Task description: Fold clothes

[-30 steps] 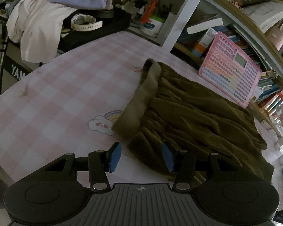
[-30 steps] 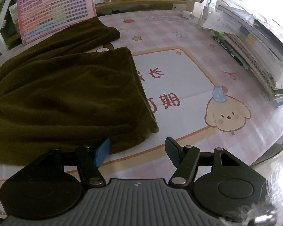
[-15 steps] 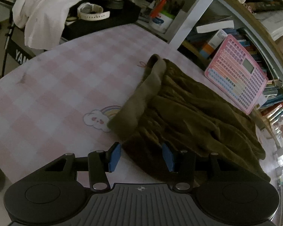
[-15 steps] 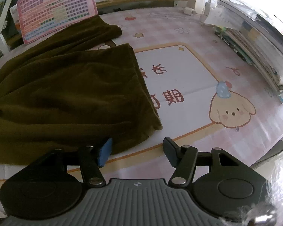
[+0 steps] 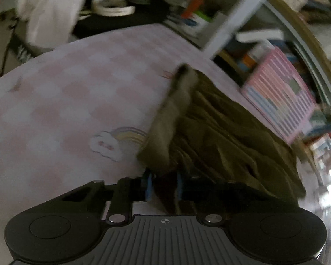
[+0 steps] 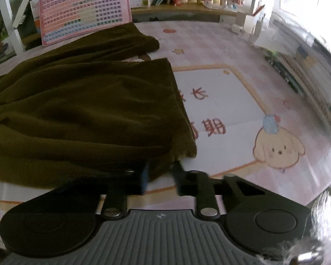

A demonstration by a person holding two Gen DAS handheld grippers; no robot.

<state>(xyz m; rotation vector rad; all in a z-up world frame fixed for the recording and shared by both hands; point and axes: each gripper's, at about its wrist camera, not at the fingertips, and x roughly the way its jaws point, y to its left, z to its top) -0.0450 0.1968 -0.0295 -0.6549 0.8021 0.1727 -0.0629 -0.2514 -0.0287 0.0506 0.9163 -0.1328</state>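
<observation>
Dark olive trousers (image 5: 227, 132) lie spread across the pink checked table mat (image 5: 77, 101). In the left wrist view my left gripper (image 5: 163, 186) is shut on the near corner of the waistband (image 5: 163, 139). In the right wrist view the trouser legs (image 6: 88, 110) lie flat, and my right gripper (image 6: 160, 174) is shut on the near corner of the leg hem (image 6: 183, 145). The cloth hides the fingertips in both views.
A pink keyboard toy (image 6: 83, 8) leans on the bookshelf behind the trousers. White clothes (image 5: 50, 15) hang at the far left. Books and pens (image 6: 298, 72) line the right table edge. The mat shows a puppy print (image 6: 278, 150).
Both grippers moved forward onto the trousers and closed on them: the left on the waistband corner, the right on the hem corner. The left view is now motion-blurred.
</observation>
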